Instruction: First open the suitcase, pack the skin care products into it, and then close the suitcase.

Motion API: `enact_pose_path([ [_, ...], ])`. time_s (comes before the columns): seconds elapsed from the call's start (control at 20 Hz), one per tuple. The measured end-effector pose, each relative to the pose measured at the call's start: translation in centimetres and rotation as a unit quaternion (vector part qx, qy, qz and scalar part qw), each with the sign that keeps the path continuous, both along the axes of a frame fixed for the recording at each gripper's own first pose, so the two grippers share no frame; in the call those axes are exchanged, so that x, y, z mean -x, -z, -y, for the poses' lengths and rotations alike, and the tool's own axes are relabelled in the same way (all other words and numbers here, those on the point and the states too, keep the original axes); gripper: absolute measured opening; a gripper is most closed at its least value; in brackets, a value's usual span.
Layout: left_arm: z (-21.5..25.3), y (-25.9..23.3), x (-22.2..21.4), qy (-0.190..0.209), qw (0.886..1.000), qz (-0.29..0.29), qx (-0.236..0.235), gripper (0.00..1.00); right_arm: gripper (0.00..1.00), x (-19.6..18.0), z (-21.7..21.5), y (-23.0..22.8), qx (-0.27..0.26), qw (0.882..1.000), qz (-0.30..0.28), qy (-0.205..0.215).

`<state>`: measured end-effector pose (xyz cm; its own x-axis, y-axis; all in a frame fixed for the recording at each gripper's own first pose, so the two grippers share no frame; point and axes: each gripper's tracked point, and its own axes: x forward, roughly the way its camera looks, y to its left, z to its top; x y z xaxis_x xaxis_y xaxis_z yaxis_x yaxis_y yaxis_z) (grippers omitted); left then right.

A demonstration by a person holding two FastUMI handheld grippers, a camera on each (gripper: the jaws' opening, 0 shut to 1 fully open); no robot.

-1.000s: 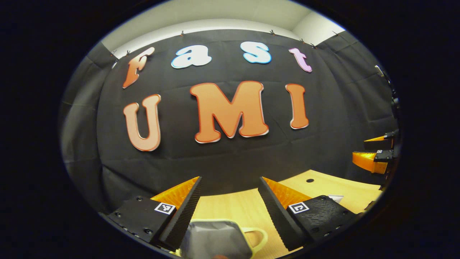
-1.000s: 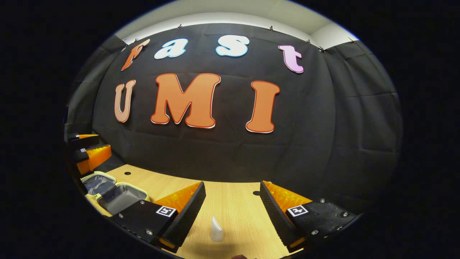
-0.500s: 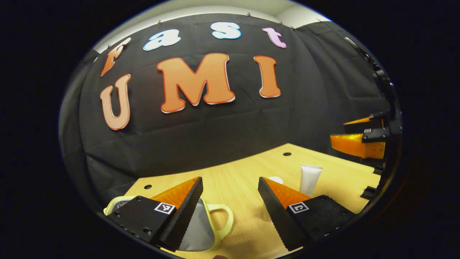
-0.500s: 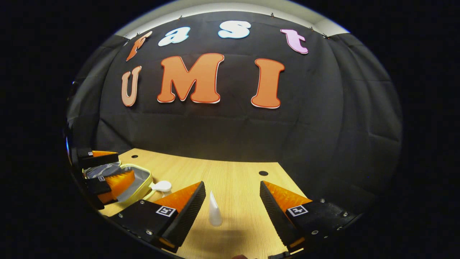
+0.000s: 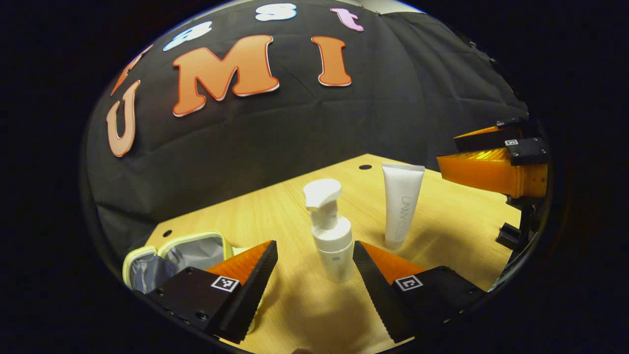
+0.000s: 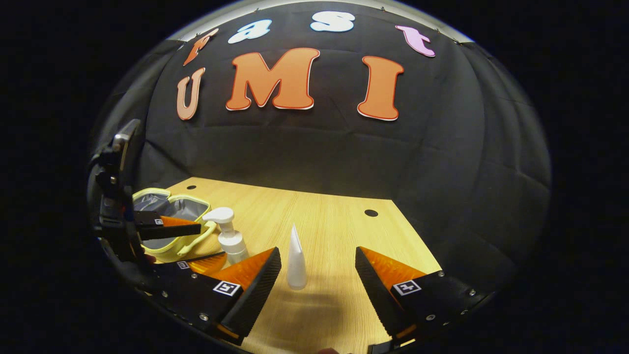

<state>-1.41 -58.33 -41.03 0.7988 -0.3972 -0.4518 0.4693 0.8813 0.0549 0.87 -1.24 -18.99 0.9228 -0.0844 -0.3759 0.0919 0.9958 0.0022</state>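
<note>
Wooden table (image 5: 295, 221) now takes up much more of both views than it did a second ago — we have tipped both grippers down from the wall toward the bottles. In the left gripper view the pump bottle (image 5: 330, 231), out of sight a second ago, stands upright just ahead of our left gripper (image 5: 314, 263), between its two fingers but not touched by either; the jaws are spread wide. Half a second back only its cap peeked past the right finger, so we judge the left hand has swung right, off the case (image 5: 172, 253) and onto the pump bottle. The case lies open beyond the left finger, grey lining showing, so the opening step looks done and nothing appears packed yet.

Further ahead and to the right of that gripper the tube (image 5: 400, 204) stands on its cap. In the right gripper view we see the same tube edge-on, upright between the fingers of the right gripper (image 6: 318, 269), closer than a second ago — those jaws are also spread, with a gap on both sides.

Both hands seem lined up for a pick. Either item is tall and light, so we would close gently and squarely to avoid tipping it.
</note>
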Motion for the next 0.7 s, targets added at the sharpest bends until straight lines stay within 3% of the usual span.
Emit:
enact_pose_path([
  [0.35, 2.4, 4.5, -1.1, 0.001, 0.997, -0.071, 0.022, 0.98, 0.97, -0.1, 0.0, 2.8, 0.001, 0.999, -0.035, -0.011],
  [0.5, 3.4, 4.7, -1.1, 0.007, 0.996, -0.08, 0.042, 0.84, 0.97, -0.4, -0.6, 4.6, -0.008, 0.998, -0.054, -0.022],
  [0.55, 3.3, 4.6, -1.0, 0.005, 0.996, -0.078, 0.041, 0.75, 0.97, -0.5, -0.8, 5.2, -0.01, 0.998, -0.06, -0.025],
  [0.7, 3.2, 4.9, -1.2, -0.005, 0.995, -0.092, 0.047, 0.63, 0.97, -1.1, -1.6, 6.8, -0.023, 0.996, -0.074, -0.036],
])
